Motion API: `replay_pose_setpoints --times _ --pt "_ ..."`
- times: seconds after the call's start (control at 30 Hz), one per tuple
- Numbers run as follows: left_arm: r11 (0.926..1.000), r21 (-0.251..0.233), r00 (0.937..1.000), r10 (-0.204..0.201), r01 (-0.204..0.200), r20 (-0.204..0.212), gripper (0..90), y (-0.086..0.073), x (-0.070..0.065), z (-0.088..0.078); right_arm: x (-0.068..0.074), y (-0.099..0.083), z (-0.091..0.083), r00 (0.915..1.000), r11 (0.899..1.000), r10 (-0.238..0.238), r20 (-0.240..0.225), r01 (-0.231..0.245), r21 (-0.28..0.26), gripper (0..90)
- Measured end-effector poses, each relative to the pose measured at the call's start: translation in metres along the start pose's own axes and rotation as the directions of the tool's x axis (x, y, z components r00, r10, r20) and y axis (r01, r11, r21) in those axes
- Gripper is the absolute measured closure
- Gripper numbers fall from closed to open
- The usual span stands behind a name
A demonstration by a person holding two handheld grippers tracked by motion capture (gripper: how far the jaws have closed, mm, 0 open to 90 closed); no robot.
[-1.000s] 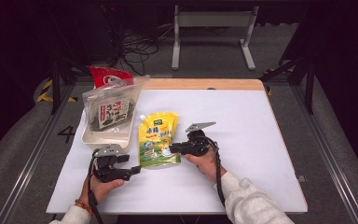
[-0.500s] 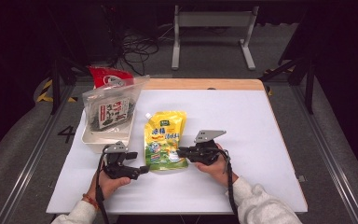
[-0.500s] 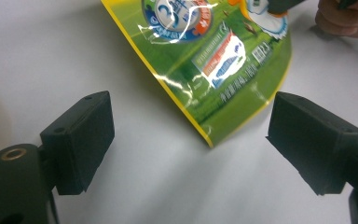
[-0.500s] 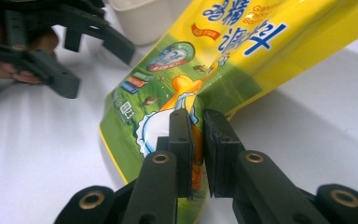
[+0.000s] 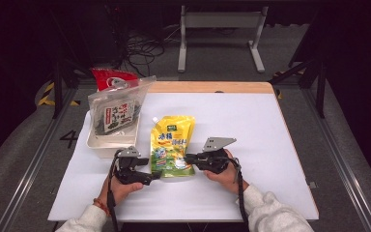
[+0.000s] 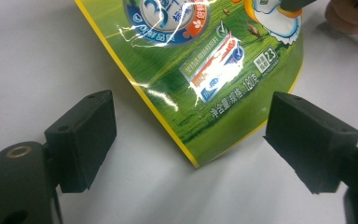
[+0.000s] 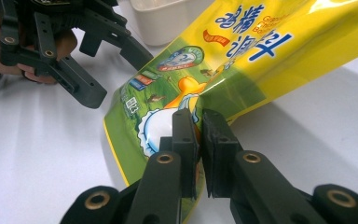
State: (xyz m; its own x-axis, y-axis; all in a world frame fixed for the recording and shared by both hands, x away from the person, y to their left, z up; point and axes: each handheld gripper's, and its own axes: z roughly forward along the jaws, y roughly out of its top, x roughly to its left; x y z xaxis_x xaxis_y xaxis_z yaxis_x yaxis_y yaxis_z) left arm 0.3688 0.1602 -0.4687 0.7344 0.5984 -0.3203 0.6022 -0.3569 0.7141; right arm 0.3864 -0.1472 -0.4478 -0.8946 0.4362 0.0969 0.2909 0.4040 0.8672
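A yellow and green spouted pouch (image 5: pixel 172 145) lies flat on the white table, spout pointing away from me. My right gripper (image 5: pixel 187 157) is at its lower right edge, and in the right gripper view that gripper (image 7: pixel 199 128) is shut on the pouch (image 7: pixel 261 56) edge. My left gripper (image 5: pixel 153 167) is at the pouch's lower left corner. Its jaws have just been opening. In the left gripper view they (image 6: pixel 191 135) stand wide apart, with the pouch (image 6: pixel 191 60) corner between them and untouched. The right gripper view also catches the left gripper (image 7: pixel 116 77), open.
A white tray (image 5: pixel 96 142) stands left of the pouch with a clear bag of dark seaweed packets (image 5: pixel 118 108) leaning in it. A red packet (image 5: pixel 111 77) lies behind the tray. The table's wooden far edge (image 5: pixel 212 87) runs across the back.
The right gripper has drawn the pouch a little to the right and nearer me. The left gripper has moved right, up to the pouch's corner.
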Motion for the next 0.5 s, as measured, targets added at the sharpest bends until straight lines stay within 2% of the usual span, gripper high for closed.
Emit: replay_pose_setpoints --times 0.07,0.13,0.23,0.37,0.43,0.47,0.5 --pt "0.9999 -0.007 1.0000 -0.009 0.009 0.000 16.3 0.002 0.002 0.001 0.002 0.000 -0.001 0.9998 1.000 -0.020 0.008 0.020 -0.008 83.6" --pt "0.9999 -0.008 0.9997 -0.013 0.014 0.022 14.4 0.002 0.004 0.002 0.004 0.001 -0.002 0.9991 0.999 -0.043 0.000 0.043 -0.019 83.6" --pt "0.9999 -0.008 0.9992 -0.011 0.011 0.038 14.1 0.003 0.004 0.003 0.010 0.002 -0.003 0.9943 0.994 -0.106 0.002 0.106 -0.027 83.6" --pt "0.9996 -0.007 0.9973 0.026 -0.026 0.069 14.1 0.005 0.002 0.005 0.014 0.001 -0.005 0.9852 0.984 -0.171 -0.003 0.171 -0.055 83.4" --pt "0.9983 -0.011 0.9964 0.058 -0.057 0.063 14.5 0.008 -0.001 0.006 0.017 0.001 -0.006 0.9792 0.977 -0.203 -0.011 0.202 -0.064 83.3" --pt "0.9983 -0.011 0.9964 0.058 -0.057 0.063 15.4 0.008 -0.001 0.006 0.017 0.001 -0.006 0.9792 0.977 -0.203 -0.011 0.202 -0.064 83.3" --pt "0.9964 -0.033 0.9942 0.080 -0.078 0.071 15.4 0.011 -0.004 0.004 0.019 0.001 -0.006 0.9766 0.975 -0.215 -0.010 0.214 -0.066 83.2"
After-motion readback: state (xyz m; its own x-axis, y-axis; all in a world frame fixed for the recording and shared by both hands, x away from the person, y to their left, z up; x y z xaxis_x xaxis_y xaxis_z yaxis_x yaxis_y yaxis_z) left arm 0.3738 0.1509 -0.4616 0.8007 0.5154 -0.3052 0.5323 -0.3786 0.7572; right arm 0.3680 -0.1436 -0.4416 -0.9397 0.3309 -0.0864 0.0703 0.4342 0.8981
